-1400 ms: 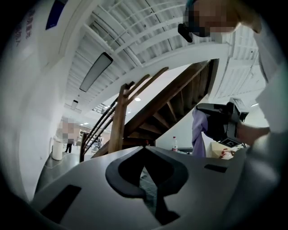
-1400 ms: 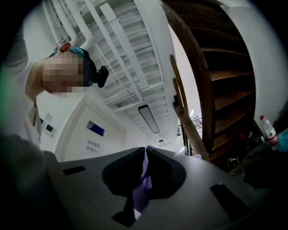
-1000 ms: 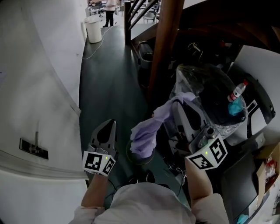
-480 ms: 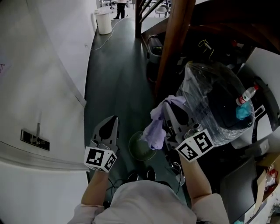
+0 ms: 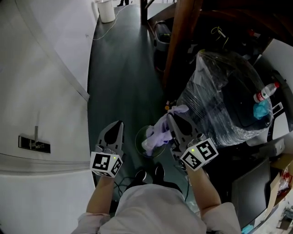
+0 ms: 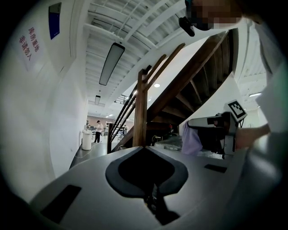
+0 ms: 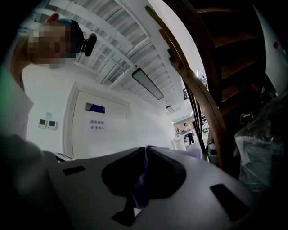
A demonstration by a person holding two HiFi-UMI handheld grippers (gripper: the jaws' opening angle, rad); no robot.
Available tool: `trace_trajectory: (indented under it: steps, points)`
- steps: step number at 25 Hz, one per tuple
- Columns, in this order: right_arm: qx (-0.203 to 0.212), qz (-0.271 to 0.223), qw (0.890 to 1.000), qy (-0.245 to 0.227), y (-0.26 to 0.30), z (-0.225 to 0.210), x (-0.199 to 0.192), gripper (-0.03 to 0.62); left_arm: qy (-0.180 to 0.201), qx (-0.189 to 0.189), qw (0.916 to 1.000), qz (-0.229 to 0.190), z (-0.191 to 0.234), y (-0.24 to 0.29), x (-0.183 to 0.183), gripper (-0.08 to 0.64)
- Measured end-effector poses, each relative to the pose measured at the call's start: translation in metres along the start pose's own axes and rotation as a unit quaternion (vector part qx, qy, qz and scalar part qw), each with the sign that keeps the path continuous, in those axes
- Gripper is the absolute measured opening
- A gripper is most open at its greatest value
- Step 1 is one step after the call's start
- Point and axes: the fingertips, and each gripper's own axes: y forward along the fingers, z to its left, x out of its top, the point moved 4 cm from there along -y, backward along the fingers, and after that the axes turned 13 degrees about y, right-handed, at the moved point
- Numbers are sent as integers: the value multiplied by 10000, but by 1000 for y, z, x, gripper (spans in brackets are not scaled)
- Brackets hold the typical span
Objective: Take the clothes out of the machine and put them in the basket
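Note:
My right gripper (image 5: 170, 116) is shut on a lilac cloth (image 5: 158, 132). The cloth hangs from its jaws down over a round green basket (image 5: 138, 142) on the dark floor, and its lower end covers part of the basket's mouth. In the right gripper view the cloth (image 7: 138, 182) is pinched between the two dark pads. In the left gripper view it (image 6: 191, 140) dangles from the other gripper. My left gripper (image 5: 118, 124) hovers just left of the basket, shut, with nothing in it (image 6: 143, 148). No washing machine shows.
A big plastic-wrapped bundle (image 5: 219, 91) stands right of the basket, with a bottle (image 5: 265, 94) beyond it. A brown wooden stair post (image 5: 178, 41) rises behind. A white wall (image 5: 41, 91) runs along the left. Far off stand a white bucket (image 5: 106, 10) and a person (image 6: 98, 130).
My right gripper has come down and towards the left with the lilac cloth, which now hangs over the green basket. The left gripper has sunk a little beside the basket.

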Motion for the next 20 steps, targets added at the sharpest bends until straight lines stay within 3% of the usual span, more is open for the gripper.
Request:
trace_trajectory:
  steps: [12, 20]
  points:
    - [-354, 945, 9930, 614, 1, -50, -99, 18, -349, 33, 9961, 811, -16, 2, -88, 17]
    - [-818, 1408, 9825, 903, -5, -81, -160, 18, -689, 199, 9879, 1377, -16, -6, -148, 17]
